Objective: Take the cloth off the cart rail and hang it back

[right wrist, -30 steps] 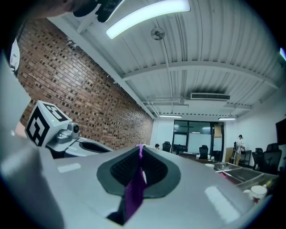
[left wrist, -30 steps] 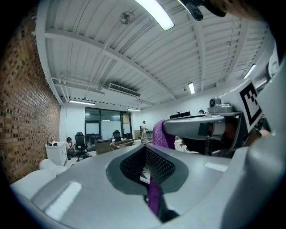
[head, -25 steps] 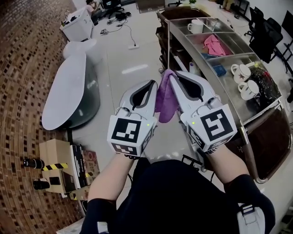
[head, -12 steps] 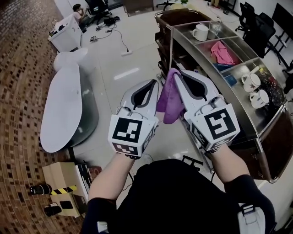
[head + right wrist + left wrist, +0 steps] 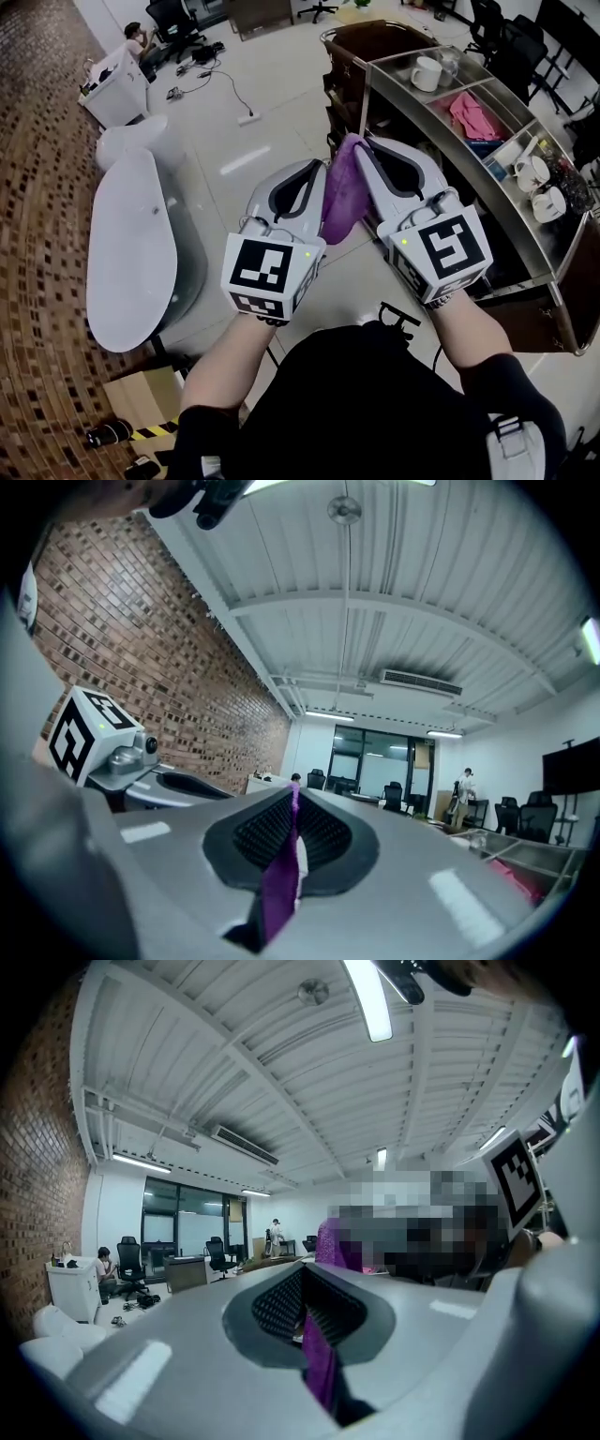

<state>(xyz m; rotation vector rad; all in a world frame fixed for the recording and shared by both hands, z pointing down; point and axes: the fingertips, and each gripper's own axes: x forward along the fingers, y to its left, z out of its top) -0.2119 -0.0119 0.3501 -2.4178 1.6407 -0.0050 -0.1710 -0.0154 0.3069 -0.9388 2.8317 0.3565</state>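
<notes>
Each hand was fitted with a tool. The left tool (image 5: pixel 319 174) and the right tool (image 5: pixel 364 150) were built as smooth, pale grey shells, tapered towards the front, with a black-lined teardrop recess cut into the upper face. A white cube (image 5: pixel 270 274) printed with black square markers was mounted at the rear of the left one, and a matching cube (image 5: pixel 442 251) at the rear of the right. A small green light (image 5: pixel 307 251) was lit beside each. Thin wires (image 5: pixel 251 226) were looped just ahead of the cubes. Dark ribbed pads (image 5: pixel 260 833) were set inside the jaws. A black top (image 5: pixel 366 403) was worn, with sleeves that left the forearms bare.
</notes>
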